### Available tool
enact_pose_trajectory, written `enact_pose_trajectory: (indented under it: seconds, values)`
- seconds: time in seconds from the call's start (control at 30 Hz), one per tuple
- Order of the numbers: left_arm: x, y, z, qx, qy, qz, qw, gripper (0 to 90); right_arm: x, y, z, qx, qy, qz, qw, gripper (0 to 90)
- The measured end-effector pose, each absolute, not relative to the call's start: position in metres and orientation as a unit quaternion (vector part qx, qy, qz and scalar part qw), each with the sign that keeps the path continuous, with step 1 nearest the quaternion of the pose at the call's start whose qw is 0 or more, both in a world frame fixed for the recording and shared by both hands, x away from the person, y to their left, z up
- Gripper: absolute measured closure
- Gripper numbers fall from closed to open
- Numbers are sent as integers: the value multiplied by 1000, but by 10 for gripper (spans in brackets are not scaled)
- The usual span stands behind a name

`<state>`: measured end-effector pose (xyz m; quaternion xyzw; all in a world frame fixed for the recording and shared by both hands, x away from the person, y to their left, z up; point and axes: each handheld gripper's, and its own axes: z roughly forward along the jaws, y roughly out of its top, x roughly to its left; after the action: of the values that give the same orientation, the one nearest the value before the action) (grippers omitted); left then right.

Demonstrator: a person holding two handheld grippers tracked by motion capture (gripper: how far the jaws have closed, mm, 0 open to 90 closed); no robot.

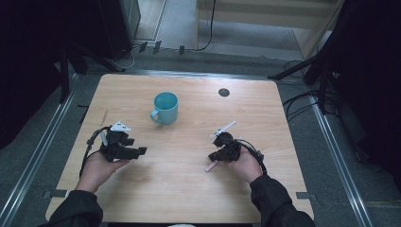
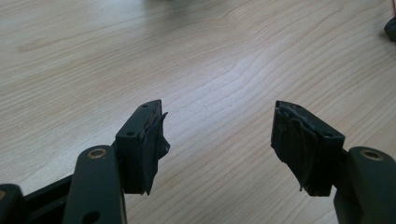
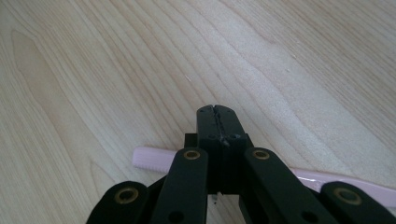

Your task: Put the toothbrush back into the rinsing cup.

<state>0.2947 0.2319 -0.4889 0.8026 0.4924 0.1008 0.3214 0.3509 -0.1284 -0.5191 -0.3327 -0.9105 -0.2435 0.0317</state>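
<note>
A teal mug (image 1: 165, 108) stands upright at the middle back of the wooden table (image 1: 189, 198), its handle toward the front left. My left gripper (image 1: 141, 151) (image 2: 219, 135) rests at the left, jaws wide apart with only bare wood between them. At the right, my right gripper (image 1: 213, 156) (image 3: 217, 112) has its jaws shut, pads pressed flat together. A thin pink stick (image 3: 149, 158) (image 1: 210, 166) lies on the table crosswise under those jaws, not between the pads. Both grippers are well short of the mug.
A small dark round hole (image 1: 224, 92) sits in the tabletop at the back right. Black stands and cables (image 1: 302, 101) crowd the floor around the table. The person's sleeves (image 1: 274, 203) come in over the front edge.
</note>
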Motion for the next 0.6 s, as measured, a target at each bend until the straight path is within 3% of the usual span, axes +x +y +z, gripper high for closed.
enact_pose_trajectory:
  seconds: [0.6]
  values:
    - [308,219,-489,815,472,91,323,342,343,-147,-518,-352,-903,-246,28,900]
